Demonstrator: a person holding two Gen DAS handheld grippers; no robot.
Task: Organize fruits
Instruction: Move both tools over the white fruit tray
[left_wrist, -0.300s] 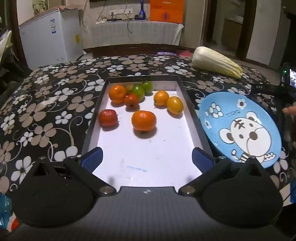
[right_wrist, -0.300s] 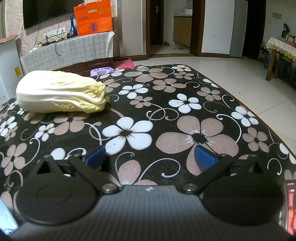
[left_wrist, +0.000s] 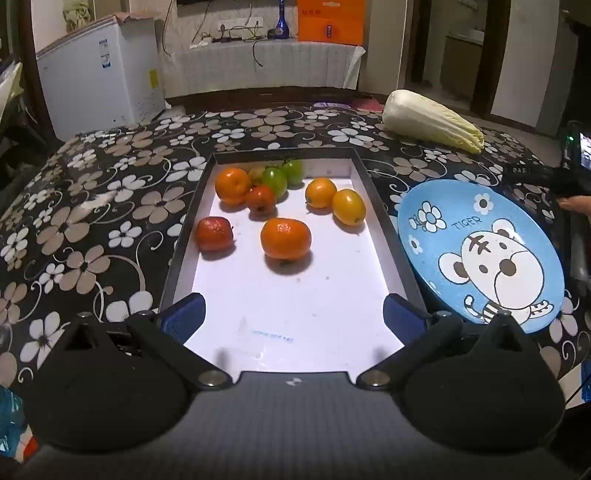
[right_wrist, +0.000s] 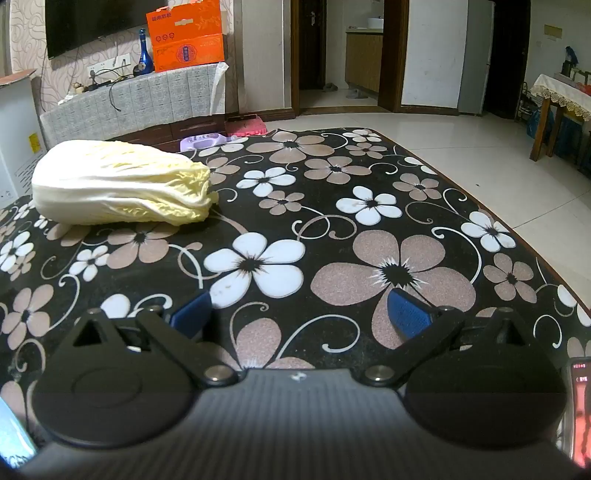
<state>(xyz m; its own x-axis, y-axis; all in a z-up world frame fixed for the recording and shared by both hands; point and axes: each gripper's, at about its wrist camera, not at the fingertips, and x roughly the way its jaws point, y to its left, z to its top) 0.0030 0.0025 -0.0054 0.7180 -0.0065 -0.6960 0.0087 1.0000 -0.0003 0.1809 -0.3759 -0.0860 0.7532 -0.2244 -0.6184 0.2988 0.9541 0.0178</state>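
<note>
Left gripper (left_wrist: 293, 317): nearest item, jaws spread wide and empty, poised over the near end of the tray (left_wrist: 184, 236).

Right gripper (right_wrist: 301, 314): jaws likewise wide apart, nothing between them, over bare flowered tablecloth (right_wrist: 369, 258), facing away from the fruit.

Risks, as judged from this layout:
- Round fruit on a smooth white tray floor may roll off when a finger nudges it; a one-sided approach would cause that.
- The far cluster is tightly packed, so a wide jaw reaching in may knock its neighbours.
- Soft tomatoes may bruise or split under too firm a squeeze.
- The plate (left_wrist: 480, 254) sits just beside the tray's right wall, perhaps resting on it; a bump in passing could shift or tip it.

Tray, black-rimmed, white inside. Contents, near to far:
- large orange (left_wrist: 285, 238), near the middle, apart from the rest.
- red tomato (left_wrist: 214, 233), close to the left wall.
- yellow-orange oval fruit (left_wrist: 348, 206) and a rounder one (left_wrist: 320, 192), right side, touching.
- smaller red tomato (left_wrist: 260, 198), second orange (left_wrist: 232, 184), green tomatoes (left_wrist: 275, 180), bunched at the far left.

Plate, blue with a cartoon tiger: holds nothing.

Cabbage (right_wrist: 122, 184): loose on the cloth beyond the plate, in no container.
</note>
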